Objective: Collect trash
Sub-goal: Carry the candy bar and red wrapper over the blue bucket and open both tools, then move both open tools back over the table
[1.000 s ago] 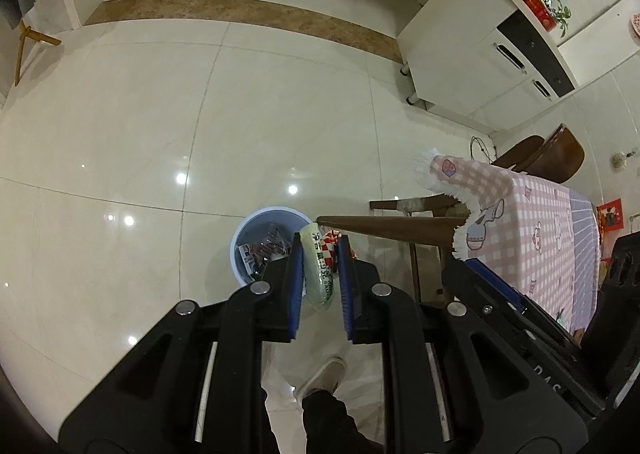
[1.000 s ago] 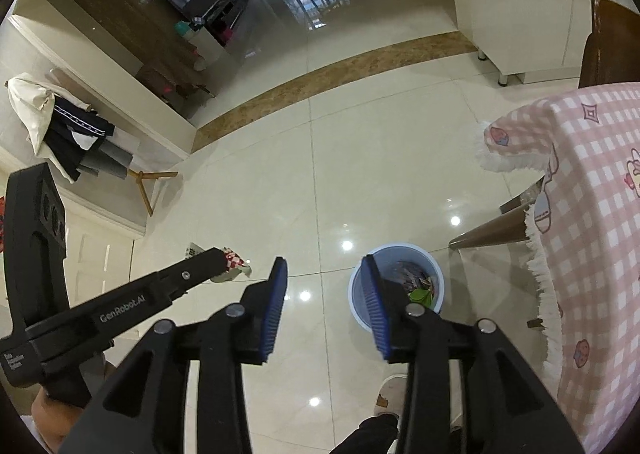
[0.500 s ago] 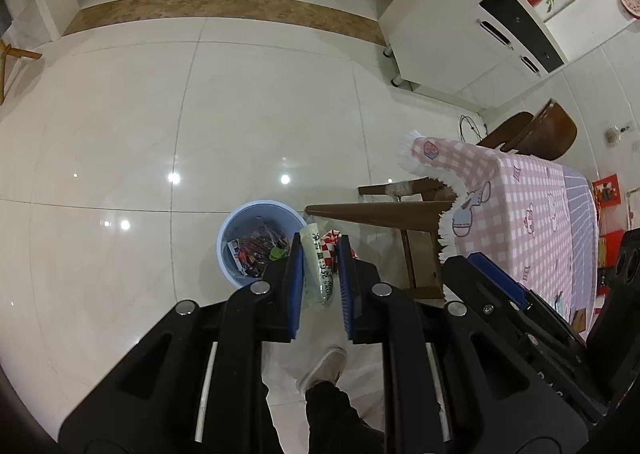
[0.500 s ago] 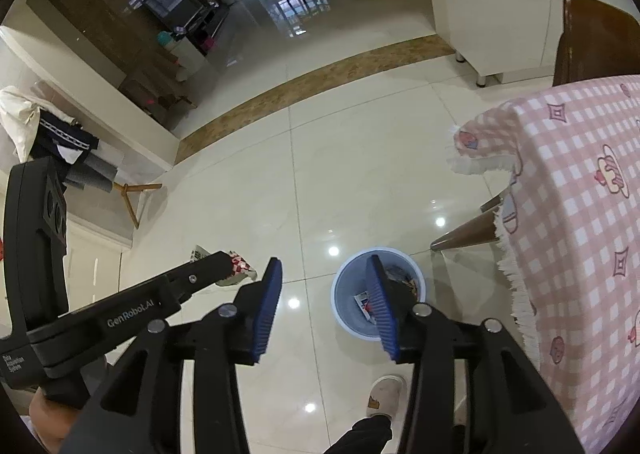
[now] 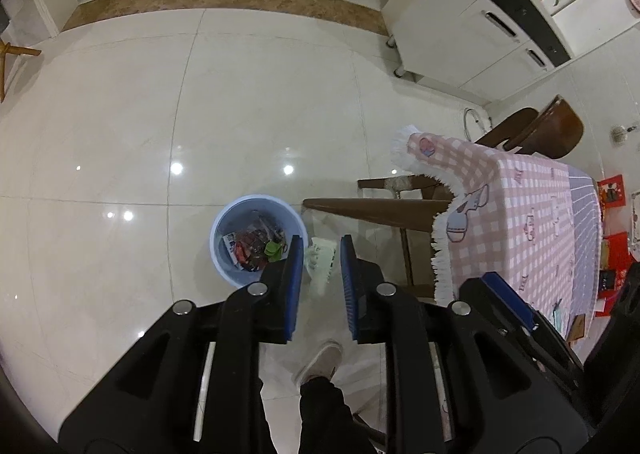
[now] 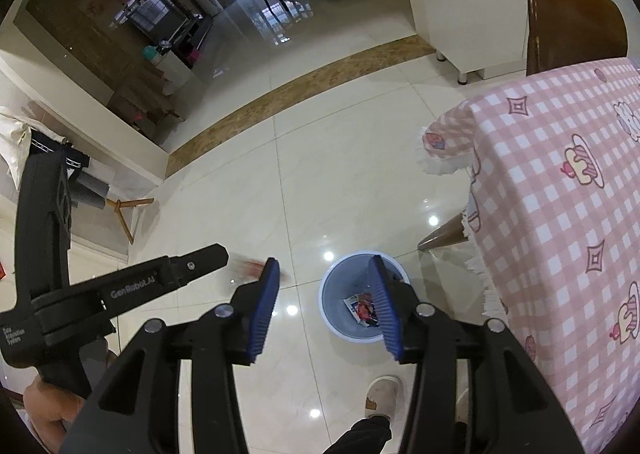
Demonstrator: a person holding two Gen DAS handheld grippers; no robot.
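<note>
A blue round bin [image 5: 256, 238] with wrappers inside stands on the tiled floor, below and left of my left gripper [image 5: 320, 254]. The left gripper's jaws stand apart, and a white-green wrapper [image 5: 320, 262] sits loose between them, clear of the pads. In the right wrist view the bin [image 6: 362, 298] lies below my open, empty right gripper [image 6: 324, 282]. The left gripper's arm [image 6: 160, 282] shows at left, with a blurred red-white wrapper [image 6: 250, 268] just past its tip.
A table with a pink checked cloth [image 5: 520, 222] stands right of the bin, with wooden chairs [image 5: 540, 130] around it. White cabinets [image 5: 480, 26] line the far right. My slippered foot [image 5: 320, 362] is near the bin. Open tiled floor spreads to the left.
The left gripper's jaws have opened and the wrapper has come free, looking lower and blurred. Both cameras have shifted, so the bin sits further left in the left wrist view.
</note>
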